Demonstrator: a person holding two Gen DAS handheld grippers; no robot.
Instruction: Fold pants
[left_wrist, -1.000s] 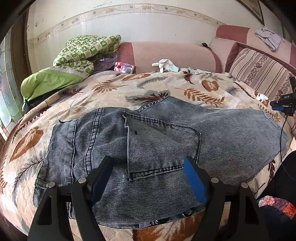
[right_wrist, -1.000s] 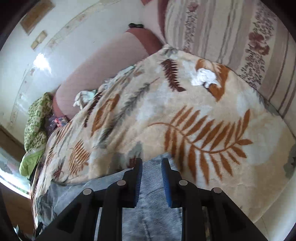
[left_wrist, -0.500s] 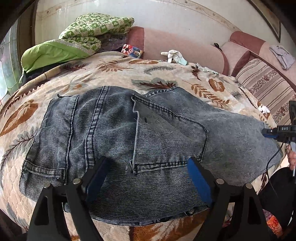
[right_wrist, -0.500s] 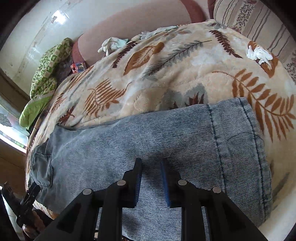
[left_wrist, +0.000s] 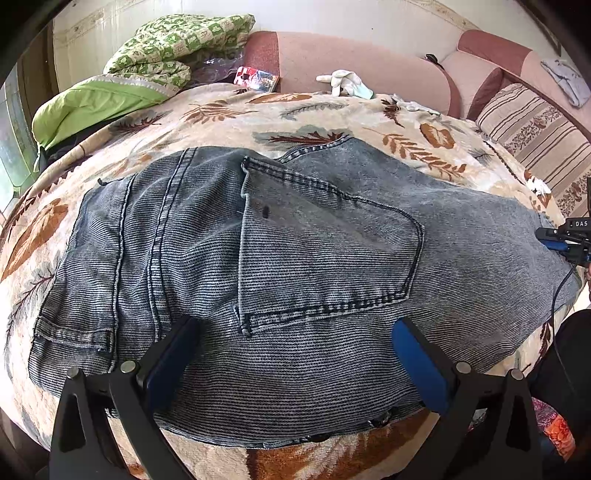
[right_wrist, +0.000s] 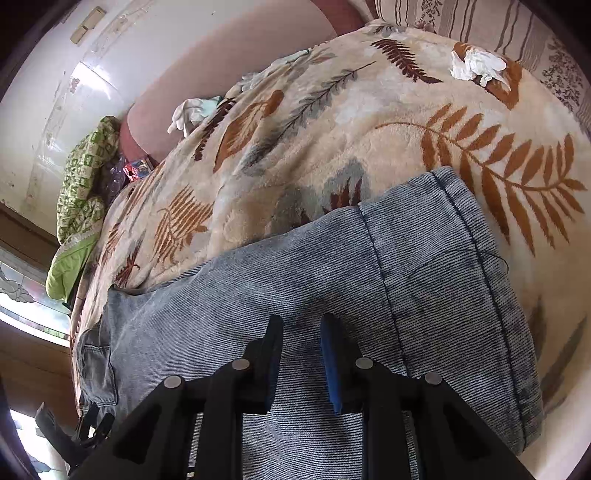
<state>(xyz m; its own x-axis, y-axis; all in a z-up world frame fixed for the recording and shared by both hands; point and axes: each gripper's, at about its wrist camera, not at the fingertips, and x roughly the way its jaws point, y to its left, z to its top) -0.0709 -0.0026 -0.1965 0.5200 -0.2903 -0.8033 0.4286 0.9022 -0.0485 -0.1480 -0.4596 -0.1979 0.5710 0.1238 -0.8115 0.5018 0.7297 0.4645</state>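
Observation:
Grey-blue denim pants (left_wrist: 295, 258) lie flat across a leaf-patterned blanket, waist end at the left, legs running right. My left gripper (left_wrist: 295, 332) is open wide and empty, hovering over the seat near the back pocket (left_wrist: 325, 266). In the right wrist view the pants (right_wrist: 332, 266) run from the hem (right_wrist: 480, 277) at the right to the waist at the lower left. My right gripper (right_wrist: 301, 325) hovers over the leg with a narrow gap between its fingers and holds nothing. It also shows in the left wrist view (left_wrist: 569, 240) at the right edge.
The beige leaf-print blanket (left_wrist: 258, 118) covers the sofa bed. Green bedding (left_wrist: 122, 85) is piled at the back left. White gloves (left_wrist: 343, 83) and a crumpled tissue (right_wrist: 476, 66) lie on the blanket. Pink cushions (left_wrist: 351, 59) and a striped pillow (left_wrist: 535, 122) line the back and right.
The left gripper has moved closer over the pants, still open. The right gripper has pulled back along the leg from the hem, so more denim shows, and its view has tilted.

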